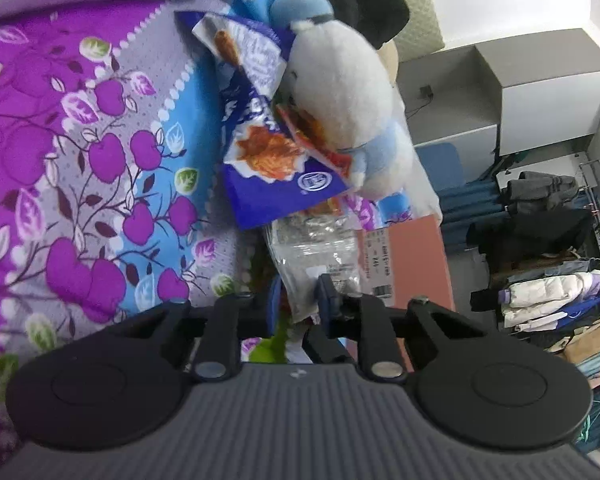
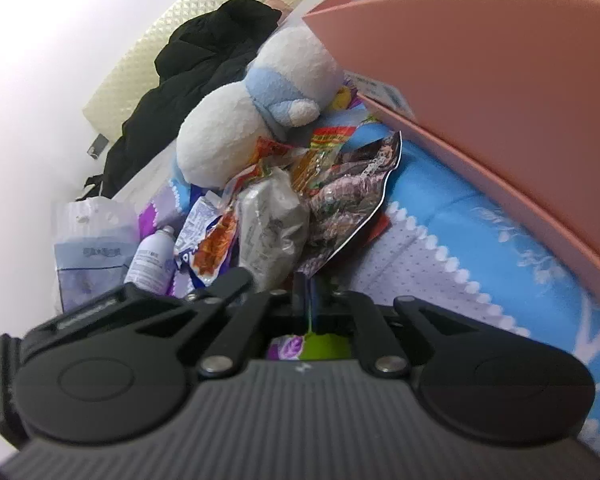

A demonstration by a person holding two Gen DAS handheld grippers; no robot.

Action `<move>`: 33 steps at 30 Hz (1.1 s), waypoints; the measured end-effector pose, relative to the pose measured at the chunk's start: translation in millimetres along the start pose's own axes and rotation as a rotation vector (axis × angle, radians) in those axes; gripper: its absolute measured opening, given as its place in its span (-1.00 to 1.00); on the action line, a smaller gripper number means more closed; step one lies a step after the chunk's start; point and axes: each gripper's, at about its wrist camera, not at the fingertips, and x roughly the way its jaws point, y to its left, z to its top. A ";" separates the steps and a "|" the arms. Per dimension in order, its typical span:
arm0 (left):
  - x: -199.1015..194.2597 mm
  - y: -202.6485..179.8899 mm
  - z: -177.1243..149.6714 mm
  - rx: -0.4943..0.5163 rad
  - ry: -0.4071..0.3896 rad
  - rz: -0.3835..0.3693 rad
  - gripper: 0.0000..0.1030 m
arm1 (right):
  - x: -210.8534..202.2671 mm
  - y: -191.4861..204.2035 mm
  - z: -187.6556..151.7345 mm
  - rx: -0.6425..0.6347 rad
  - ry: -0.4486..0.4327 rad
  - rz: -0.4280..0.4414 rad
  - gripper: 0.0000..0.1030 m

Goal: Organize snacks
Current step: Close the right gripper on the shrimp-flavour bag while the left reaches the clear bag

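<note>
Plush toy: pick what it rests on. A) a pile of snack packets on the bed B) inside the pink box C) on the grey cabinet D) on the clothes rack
A: the plush toy lies against snack packets on the bedspread, outside the pink box.

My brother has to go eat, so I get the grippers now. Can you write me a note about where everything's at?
Left gripper: jaws pinch the near end of the clear packet.
Right gripper: jaws shut on the thin edge of a green and purple packet.
Things: the other snacks, such as the blue bag, lie heaped on the bedspread against the plush toy. The pink box is beside the heap.
Done: cannot tell, as the inside of the box is hidden.
Left: the heap is not yet sorted.
</note>
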 end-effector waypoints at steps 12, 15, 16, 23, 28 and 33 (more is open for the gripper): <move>-70.6 -3.9 -42.1 0.021 -0.053 0.061 -0.72 | -48.6 -4.8 -3.8 -0.049 -0.003 -0.012 -0.88; -93.6 4.4 -51.9 0.029 -0.076 0.098 -0.76 | -50.8 -12.9 -5.5 -0.006 -0.010 0.003 -0.87; -100.2 8.4 -53.8 0.027 -0.080 0.102 -0.77 | -49.0 -14.2 -5.7 0.000 0.002 0.015 -0.86; -138.0 29.0 -61.0 0.029 -0.111 0.156 -0.77 | -33.1 -11.4 -10.5 0.018 0.052 0.057 -0.80; -147.7 31.5 -66.9 0.087 -0.104 0.186 -0.76 | -25.6 -10.7 -12.6 0.048 0.029 0.078 0.21; -155.3 36.1 -73.0 0.113 -0.112 0.216 -0.75 | -13.7 -6.9 -10.8 0.053 0.008 0.059 0.17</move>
